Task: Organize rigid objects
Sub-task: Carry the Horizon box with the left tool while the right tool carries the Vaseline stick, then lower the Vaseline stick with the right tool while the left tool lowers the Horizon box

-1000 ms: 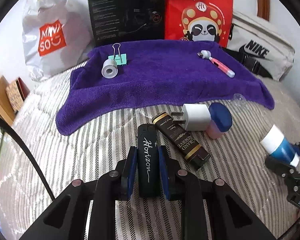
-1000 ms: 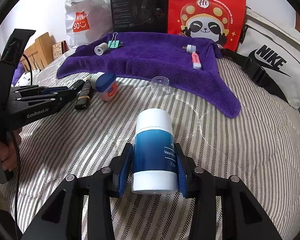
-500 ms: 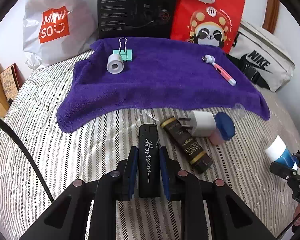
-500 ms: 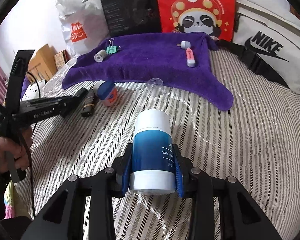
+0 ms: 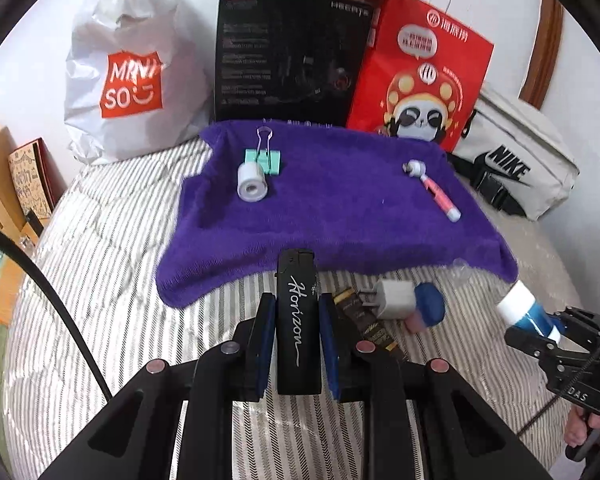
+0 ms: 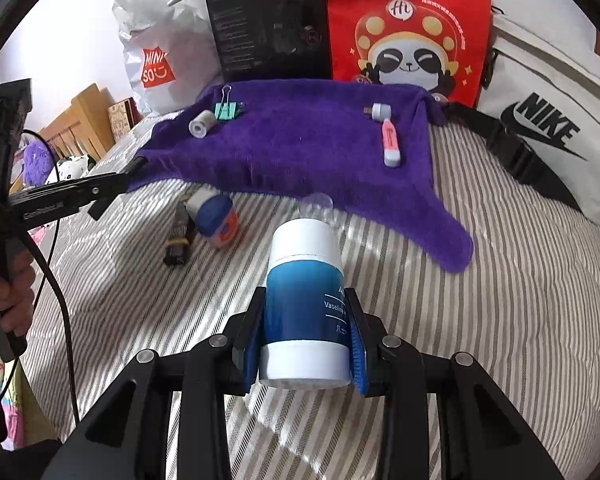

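Observation:
My left gripper (image 5: pixel 298 312) is shut on a black lighter (image 5: pixel 298 320) marked "Horizon", held above the striped bed in front of the purple towel (image 5: pixel 332 208). My right gripper (image 6: pixel 304 312) is shut on a blue and white Vaseline bottle (image 6: pixel 305 300), lifted off the bed. On the towel lie a white tape roll (image 5: pixel 252 186), a green binder clip (image 5: pixel 265 156) and a pink tube (image 5: pixel 440 196) with a small white cap (image 6: pixel 381 111) beside it. A dark gold-trimmed tube (image 6: pixel 179 236), a white plug adapter (image 5: pixel 394 300) and a blue-lidded jar (image 6: pixel 217 218) rest on the bed.
Behind the towel stand a white Miniso bag (image 5: pixel 128 72), a black box (image 5: pixel 288 60), a red panda bag (image 5: pixel 420 76) and a white Nike bag (image 5: pixel 512 160). A clear plastic cap (image 6: pixel 317 204) lies by the towel's front edge. A hand (image 6: pixel 4 280) grips the left tool.
Both grippers rose with their loads: the lighter came up off the bed toward the towel's front edge, and the Vaseline bottle lifted and edged closer to the towel.

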Tool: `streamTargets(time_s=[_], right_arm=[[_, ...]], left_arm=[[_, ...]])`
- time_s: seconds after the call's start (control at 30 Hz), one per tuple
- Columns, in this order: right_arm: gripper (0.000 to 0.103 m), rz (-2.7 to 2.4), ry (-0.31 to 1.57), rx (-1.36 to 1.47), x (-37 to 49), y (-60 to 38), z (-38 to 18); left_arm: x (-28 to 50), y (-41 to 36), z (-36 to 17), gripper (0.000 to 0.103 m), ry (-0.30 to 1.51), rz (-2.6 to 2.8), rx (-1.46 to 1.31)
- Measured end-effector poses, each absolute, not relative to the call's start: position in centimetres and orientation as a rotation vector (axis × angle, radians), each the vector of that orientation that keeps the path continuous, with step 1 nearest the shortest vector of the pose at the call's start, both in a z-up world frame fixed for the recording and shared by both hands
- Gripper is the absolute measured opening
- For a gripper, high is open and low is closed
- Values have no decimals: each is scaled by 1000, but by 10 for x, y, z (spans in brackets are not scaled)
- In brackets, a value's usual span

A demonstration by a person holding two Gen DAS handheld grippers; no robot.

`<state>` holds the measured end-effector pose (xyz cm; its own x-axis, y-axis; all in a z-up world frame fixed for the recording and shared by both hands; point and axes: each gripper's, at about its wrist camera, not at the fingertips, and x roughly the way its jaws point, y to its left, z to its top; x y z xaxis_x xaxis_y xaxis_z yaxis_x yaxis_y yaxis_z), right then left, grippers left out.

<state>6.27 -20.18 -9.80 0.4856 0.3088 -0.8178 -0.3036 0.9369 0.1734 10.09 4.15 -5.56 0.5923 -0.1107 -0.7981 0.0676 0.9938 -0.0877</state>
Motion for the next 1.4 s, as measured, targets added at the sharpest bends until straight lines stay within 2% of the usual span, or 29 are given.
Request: streamTargets(time_s=[0.4, 0.8, 1.4], right_arm=[[36, 362, 933, -10, 91, -196, -68], [36, 346, 918, -16, 125, -189, -63], [36, 313, 915, 33, 190, -173, -67]], left_arm=[[121, 65, -29, 21, 881, -71, -82], [148, 66, -16, 21, 860, -89, -59], [201, 68, -42, 21, 944, -151, -95]])
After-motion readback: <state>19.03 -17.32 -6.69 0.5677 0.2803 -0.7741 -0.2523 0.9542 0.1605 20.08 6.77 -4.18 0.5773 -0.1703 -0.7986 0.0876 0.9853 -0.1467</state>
